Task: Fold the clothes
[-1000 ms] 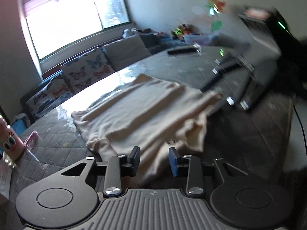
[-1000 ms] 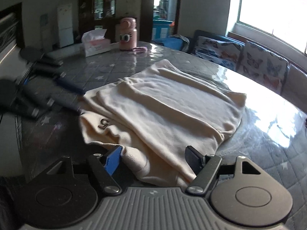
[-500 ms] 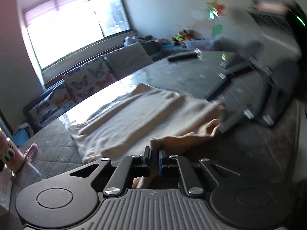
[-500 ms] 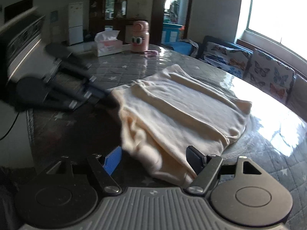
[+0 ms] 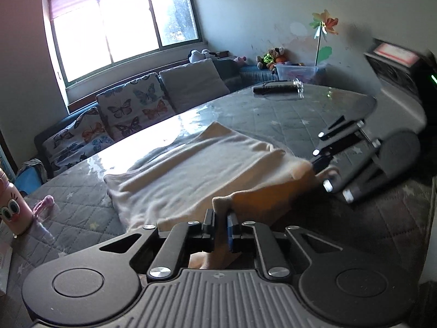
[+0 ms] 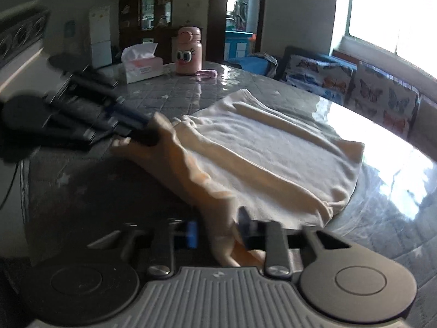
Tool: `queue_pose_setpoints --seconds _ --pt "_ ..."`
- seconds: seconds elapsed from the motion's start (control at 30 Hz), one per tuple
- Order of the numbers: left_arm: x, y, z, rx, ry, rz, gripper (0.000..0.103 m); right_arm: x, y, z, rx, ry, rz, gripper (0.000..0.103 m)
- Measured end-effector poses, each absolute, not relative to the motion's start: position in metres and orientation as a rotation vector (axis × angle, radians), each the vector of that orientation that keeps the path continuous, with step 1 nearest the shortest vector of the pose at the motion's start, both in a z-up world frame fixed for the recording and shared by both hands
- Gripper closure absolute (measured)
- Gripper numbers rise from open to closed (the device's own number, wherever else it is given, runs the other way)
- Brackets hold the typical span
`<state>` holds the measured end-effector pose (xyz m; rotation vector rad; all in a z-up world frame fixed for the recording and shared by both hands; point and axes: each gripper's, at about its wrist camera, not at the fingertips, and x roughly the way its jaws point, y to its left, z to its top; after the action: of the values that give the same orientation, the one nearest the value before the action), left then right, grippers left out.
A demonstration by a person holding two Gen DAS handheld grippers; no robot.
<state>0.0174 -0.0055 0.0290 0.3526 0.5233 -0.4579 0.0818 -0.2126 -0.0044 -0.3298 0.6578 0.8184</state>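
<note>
A cream garment (image 5: 196, 169) lies spread on the grey quilted table (image 5: 286, 120). My left gripper (image 5: 220, 220) is shut on its near edge, and the cloth bunches up between the pads. In the right wrist view the same garment (image 6: 273, 153) has a fold of its hem standing between the fingers of my right gripper (image 6: 217, 231), which has closed in on it; that view is blurred. Each gripper shows in the other's view: the right gripper (image 5: 325, 168) at one near corner, the left gripper (image 6: 148, 134) at the other. The hem between them is raised off the table (image 6: 191, 95).
A pink cartoon-eyed bottle (image 6: 188, 52) and a tissue box (image 6: 142, 64) stand at one end of the table. A black remote (image 5: 274, 88) lies at the other end. A sofa with butterfly cushions (image 5: 131, 109) runs along the far side under the window.
The left gripper shut on the near edge and lifted it. The right gripper's fingers drew in onto the hem. The garment's near edge rose off the table between the two.
</note>
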Motion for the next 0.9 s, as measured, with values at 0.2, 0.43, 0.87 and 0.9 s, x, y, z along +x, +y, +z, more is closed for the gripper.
queue_pose_setpoints --seconds 0.2,0.43,0.87,0.9 --pt "-0.005 -0.006 0.015 0.405 0.519 -0.432 0.073 0.086 -0.216 0.003 -0.272 0.669 0.796 0.091" --pt "-0.011 -0.012 -0.003 0.524 0.486 -0.370 0.067 0.085 -0.215 0.008 -0.256 0.660 0.779 0.093" --pt "-0.028 0.002 0.015 0.482 0.506 -0.397 0.098 0.060 -0.220 0.023 -0.238 0.602 0.800 0.095" --pt "-0.034 0.004 0.019 0.476 0.507 -0.405 0.098 0.055 -0.222 0.027 -0.235 0.602 0.814 0.095"
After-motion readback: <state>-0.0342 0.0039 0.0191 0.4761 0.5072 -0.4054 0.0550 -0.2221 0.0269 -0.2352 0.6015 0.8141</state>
